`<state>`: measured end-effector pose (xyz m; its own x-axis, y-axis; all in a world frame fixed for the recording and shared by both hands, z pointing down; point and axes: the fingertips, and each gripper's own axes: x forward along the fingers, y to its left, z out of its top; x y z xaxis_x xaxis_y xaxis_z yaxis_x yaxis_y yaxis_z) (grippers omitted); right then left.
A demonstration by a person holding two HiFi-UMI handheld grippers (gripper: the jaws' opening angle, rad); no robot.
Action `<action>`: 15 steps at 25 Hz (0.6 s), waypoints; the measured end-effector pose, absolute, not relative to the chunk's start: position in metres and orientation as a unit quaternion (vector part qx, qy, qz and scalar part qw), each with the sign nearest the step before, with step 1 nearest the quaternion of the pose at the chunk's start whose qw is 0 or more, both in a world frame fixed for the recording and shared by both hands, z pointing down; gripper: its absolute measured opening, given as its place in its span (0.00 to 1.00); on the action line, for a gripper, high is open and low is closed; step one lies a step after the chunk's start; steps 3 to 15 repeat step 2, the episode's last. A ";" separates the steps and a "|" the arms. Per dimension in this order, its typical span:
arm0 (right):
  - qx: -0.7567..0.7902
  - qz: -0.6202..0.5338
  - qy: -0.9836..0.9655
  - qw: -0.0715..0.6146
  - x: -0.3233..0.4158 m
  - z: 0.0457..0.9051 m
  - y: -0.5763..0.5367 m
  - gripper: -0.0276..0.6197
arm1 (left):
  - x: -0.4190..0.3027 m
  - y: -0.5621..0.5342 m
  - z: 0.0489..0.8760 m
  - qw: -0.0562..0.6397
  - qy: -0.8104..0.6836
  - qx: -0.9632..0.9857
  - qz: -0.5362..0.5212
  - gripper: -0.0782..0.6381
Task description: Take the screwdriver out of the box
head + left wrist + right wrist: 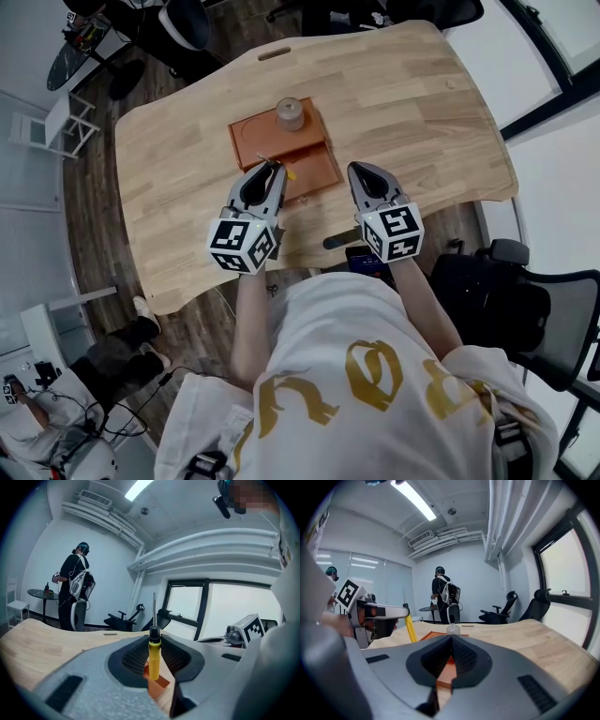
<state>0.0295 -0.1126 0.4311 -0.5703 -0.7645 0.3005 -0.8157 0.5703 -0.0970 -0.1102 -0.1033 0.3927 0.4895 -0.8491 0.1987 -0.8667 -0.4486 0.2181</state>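
Yellow screwdriver (154, 660) upright, shaft pointing up

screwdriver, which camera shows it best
The left gripper view: the screwdriver stands centred, upright, yellow handle gripped by the left hand-held gripper, shaft pointing up. The right gripper view shows only a side strip of its handle; the head view, a small yellow sliver.

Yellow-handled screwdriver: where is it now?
In the left gripper view's centre, the yellow-handled screwdriver stands clamped in the left gripper, above the orange-brown box.
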 end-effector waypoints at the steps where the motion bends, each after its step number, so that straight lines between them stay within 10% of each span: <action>1: 0.451 0.114 -0.878 0.114 0.031 0.432 -0.115 0.06 | -0.110 -0.104 0.393 0.147 -0.504 0.851 0.031 0.22; 15: 0.453 0.115 -0.877 0.115 0.031 0.432 -0.116 0.06 | -0.111 -0.106 0.394 0.148 -0.504 0.850 0.033 0.22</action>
